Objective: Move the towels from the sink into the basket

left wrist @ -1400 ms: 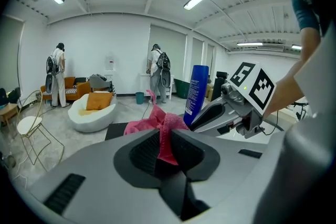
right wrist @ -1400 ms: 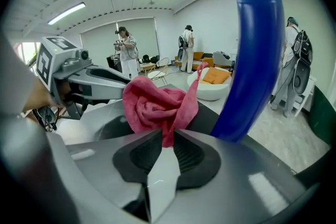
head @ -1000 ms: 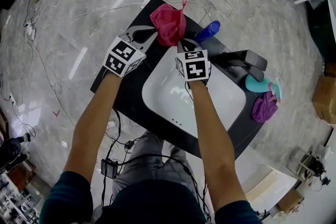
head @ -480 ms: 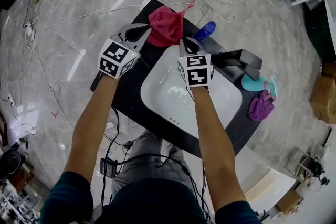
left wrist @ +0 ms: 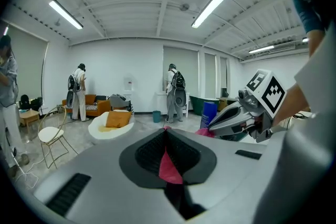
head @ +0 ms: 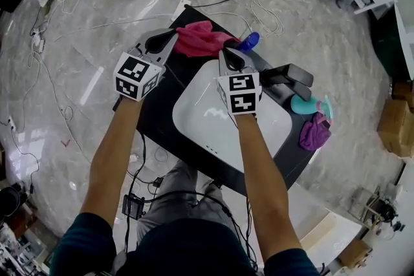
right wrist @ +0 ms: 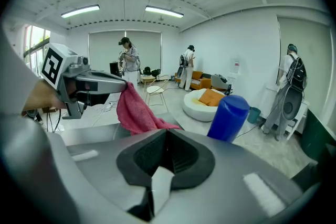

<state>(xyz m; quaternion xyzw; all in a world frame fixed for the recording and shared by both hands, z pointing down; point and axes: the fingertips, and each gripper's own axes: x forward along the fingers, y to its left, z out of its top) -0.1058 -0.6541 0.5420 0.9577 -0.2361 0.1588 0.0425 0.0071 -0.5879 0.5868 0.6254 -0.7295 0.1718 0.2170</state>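
**Marble-floor room: pink towel strung between both grippers**

Grey marble floor (head: 77, 42) with loose cables, black counter (head: 155, 106) standing on it, white sink (head: 213, 119) set in the top. Over the counter's far corner: pink towel (head: 197, 39), lifted clear of the sink and stretched roughly level between the two grippers.

Left gripper (head: 173, 37): jaws pressed together, pinching one end of the towel. Pink cloth wedged in the slit between them in the left gripper view.

Right gripper (head: 228, 52): jaws drawn together as well, the towel's other end running right up to their tip, apparently nipped there. Pale strip lower in the slit, can't tell what.

Blue bottle (head: 249, 42) just beyond the right gripper's tip, near the towel's end. Black faucet (head: 288, 74) at the sink's right side. Purple towel (head: 315, 132) bunched on the counter's right corner, touching a teal object (head: 304, 103) beside it, well apart from both grippers.
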